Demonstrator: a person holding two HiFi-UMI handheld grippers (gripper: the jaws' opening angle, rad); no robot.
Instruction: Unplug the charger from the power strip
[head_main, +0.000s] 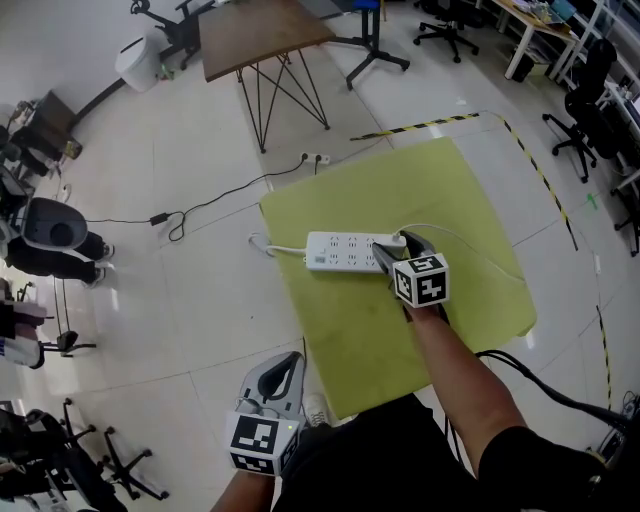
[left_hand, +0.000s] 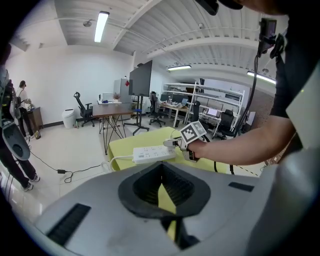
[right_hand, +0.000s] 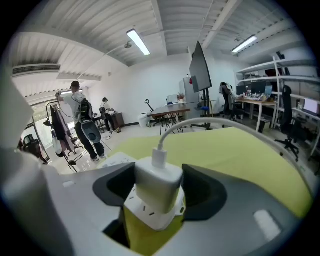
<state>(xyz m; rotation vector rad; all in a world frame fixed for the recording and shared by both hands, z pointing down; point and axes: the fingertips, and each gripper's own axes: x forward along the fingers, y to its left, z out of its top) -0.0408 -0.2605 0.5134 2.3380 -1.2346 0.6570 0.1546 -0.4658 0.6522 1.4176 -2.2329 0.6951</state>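
A white power strip (head_main: 340, 252) lies on a yellow-green mat (head_main: 350, 350), with a white charger (head_main: 399, 240) plugged into its right end. My right gripper (head_main: 393, 254) reaches over that end. In the right gripper view the charger (right_hand: 157, 182) stands upright in the strip (right_hand: 150, 215) between the open jaws, with a dark gap at the left pad. Its white cable (right_hand: 200, 122) arcs away to the right. My left gripper (head_main: 295, 360) hangs low near the mat's front edge, jaws together and empty. From there I see the strip (left_hand: 152, 154) and the right gripper (left_hand: 172, 143) ahead.
A wooden table (head_main: 260, 35) on thin metal legs stands beyond the mat. Another small power strip (head_main: 315, 158) and black cables lie on the floor. Office chairs (head_main: 585, 110) and desks line the right side. A person (head_main: 50, 235) stands at the left.
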